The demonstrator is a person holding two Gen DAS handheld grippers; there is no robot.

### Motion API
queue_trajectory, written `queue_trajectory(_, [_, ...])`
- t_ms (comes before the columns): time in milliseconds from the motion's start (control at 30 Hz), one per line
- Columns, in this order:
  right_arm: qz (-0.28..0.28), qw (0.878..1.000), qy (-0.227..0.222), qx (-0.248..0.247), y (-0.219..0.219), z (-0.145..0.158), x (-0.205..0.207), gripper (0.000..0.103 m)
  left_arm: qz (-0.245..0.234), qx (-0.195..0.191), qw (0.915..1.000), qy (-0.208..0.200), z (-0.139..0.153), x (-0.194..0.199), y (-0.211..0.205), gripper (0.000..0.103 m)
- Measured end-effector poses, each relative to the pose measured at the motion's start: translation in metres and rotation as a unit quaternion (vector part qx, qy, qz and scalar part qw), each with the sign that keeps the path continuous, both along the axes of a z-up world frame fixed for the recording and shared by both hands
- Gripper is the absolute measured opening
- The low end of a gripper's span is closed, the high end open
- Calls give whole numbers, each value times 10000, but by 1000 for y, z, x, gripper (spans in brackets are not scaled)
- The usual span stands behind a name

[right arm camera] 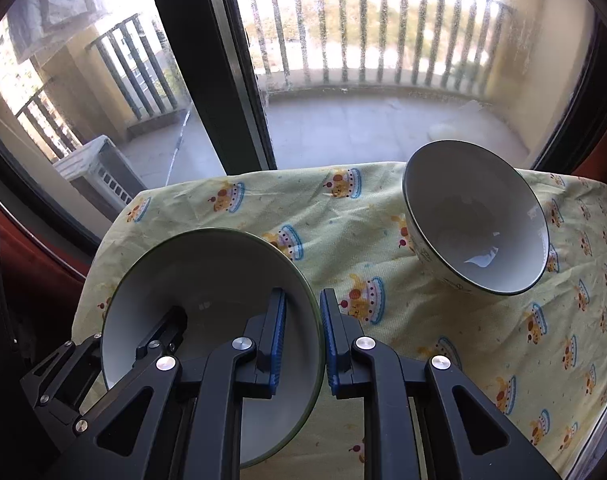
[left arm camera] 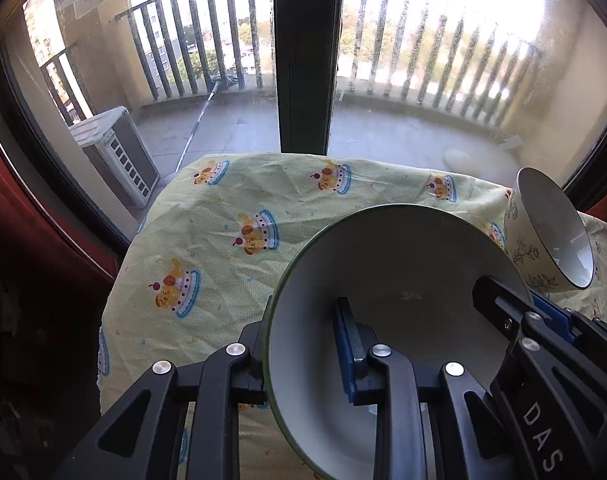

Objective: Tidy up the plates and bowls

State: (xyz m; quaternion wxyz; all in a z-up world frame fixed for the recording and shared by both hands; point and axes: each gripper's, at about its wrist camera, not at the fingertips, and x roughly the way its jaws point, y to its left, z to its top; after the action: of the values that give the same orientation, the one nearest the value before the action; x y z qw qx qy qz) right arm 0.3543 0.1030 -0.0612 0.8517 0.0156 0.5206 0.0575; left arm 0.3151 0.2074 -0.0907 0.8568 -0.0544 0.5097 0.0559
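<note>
On the cloth-covered counter (right arm camera: 383, 240) by the window: two bowls. Left tool (left arm camera: 303, 344) and right tool (right arm camera: 301, 336) both pinch the green-rimmed bowl (right arm camera: 207, 280); the floral bowl (right arm camera: 479, 220) sits upper right.

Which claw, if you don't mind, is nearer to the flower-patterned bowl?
Right. The right claw clamps the green-rimmed bowl on the side facing the flower-patterned bowl; the left claw clamps its opposite rim.
</note>
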Motion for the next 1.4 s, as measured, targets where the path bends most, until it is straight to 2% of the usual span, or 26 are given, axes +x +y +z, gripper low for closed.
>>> queue_trajectory(733, [-18, 9991, -398, 171, -83, 68, -73, 21, 92, 65, 9993, -368, 64, -67, -82, 24])
queue_trajectory(1067, [76, 9985, -513, 167, -133, 91, -121, 21, 172, 42, 9989, -434, 79, -114, -127, 25])
queue_trajectory(1400, [156, 9982, -553, 195, -176, 98, -172, 20, 151, 161, 9986, -487, 85, -163, -167, 25])
